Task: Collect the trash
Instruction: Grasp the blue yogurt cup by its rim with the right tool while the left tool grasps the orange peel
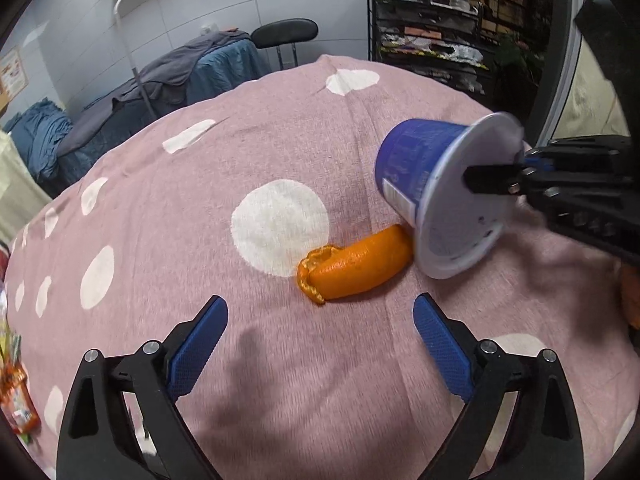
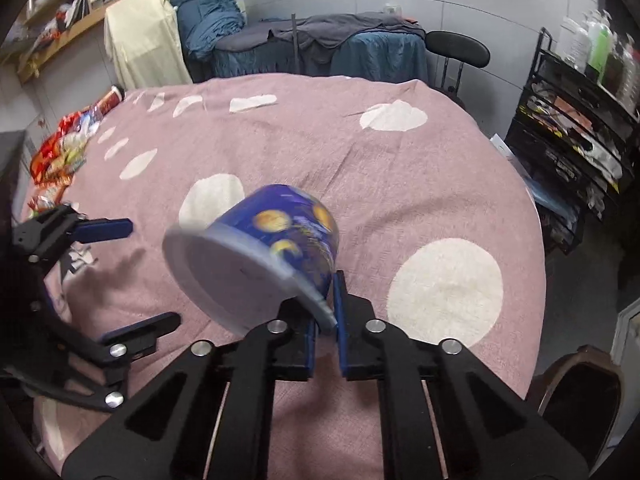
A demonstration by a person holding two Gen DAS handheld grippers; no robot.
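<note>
Right gripper (image 2: pixel 326 312) pinches the rim of a blue plastic cup (image 2: pixel 280 240), pads pressed together on the lip. The cup is tipped on its side, mouth toward the camera, motion-blurred. Its inside looks white; any contents cannot be made out. The label shows round yellow-orange prints, text unreadable. In the left wrist view the same cup (image 1: pixel 420 168) sits at the right, mouth facing the right gripper's fingers (image 1: pixel 492 178); whether its lower rim touches the cloth cannot be told.

Left gripper (image 1: pixel 320 344) is spread wide, nothing between the blue pads, hovering over the pink cloth with white dots (image 1: pixel 200 220). Just ahead of it, slightly toward the right finger, lies an orange peel (image 1: pixel 356 268), a curled strip with a ragged end. Its far end is just beside the cup's rim; contact unclear.

At the left edge of the left wrist view, an orange wrapper (image 1: pixel 16 404) is cut off by the frame. In the right wrist view, far left beyond the left gripper (image 2: pixel 132 272), a heap of red and yellow snack packets (image 2: pixel 60 152) lies on the cloth, too small to read. Far right stands a black wire rack (image 2: pixel 572 140), its shelf contents indistinct, with bottles (image 2: pixel 592 44) on top.
</note>
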